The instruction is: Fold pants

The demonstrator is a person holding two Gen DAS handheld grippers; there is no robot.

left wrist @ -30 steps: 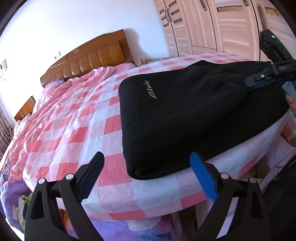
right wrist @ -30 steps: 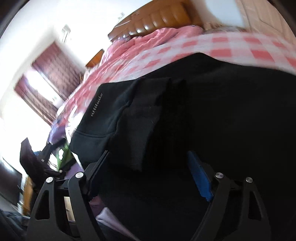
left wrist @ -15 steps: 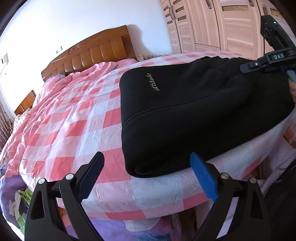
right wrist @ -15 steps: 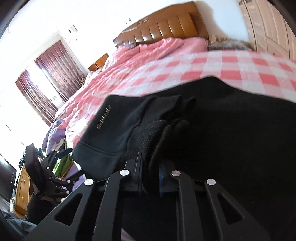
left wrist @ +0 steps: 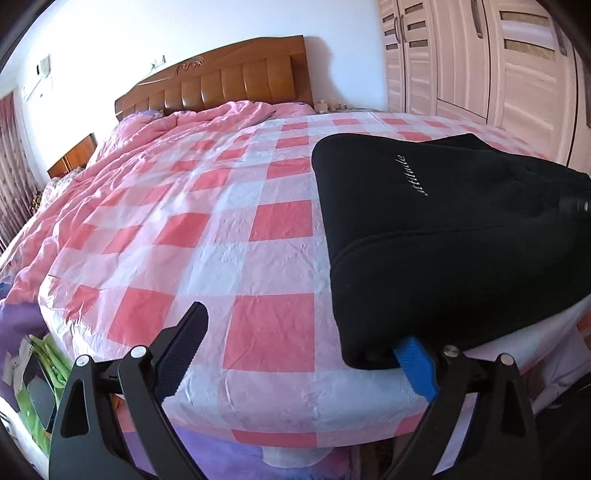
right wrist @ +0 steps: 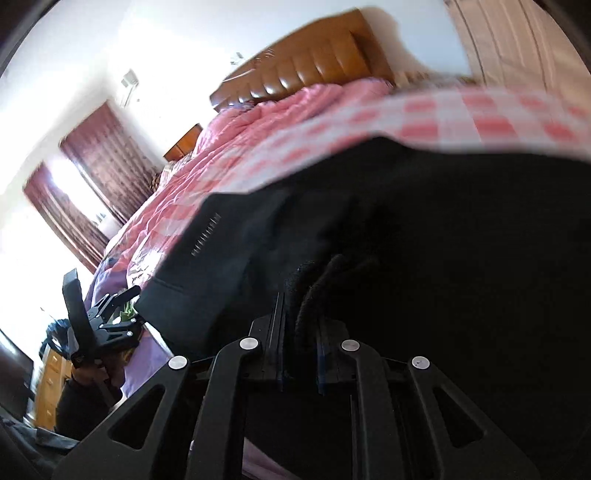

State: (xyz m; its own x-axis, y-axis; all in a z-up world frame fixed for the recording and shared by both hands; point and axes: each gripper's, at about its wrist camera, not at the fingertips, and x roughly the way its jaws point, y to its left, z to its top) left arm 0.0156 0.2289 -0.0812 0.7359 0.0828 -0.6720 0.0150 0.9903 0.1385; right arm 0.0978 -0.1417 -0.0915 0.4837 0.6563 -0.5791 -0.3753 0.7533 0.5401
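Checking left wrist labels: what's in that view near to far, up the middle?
Left gripper → checked bedsheet → bunched pink quilt → wooden headboard → white wall. Black pants lie to the right, so left out.

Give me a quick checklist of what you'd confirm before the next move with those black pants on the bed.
1. Right gripper clamped on a bunched edge of the black pants: ok.
2. Left gripper gripping the pants: not ok; jaws wide open, blue finger at the near corner.
3. Pants resting on the checked bedspread: ok.
4. Bedspread beside the pants free for folding onto: ok.
5. Pants lying flat and unwrinkled: cannot tell; the right wrist view is blurred.
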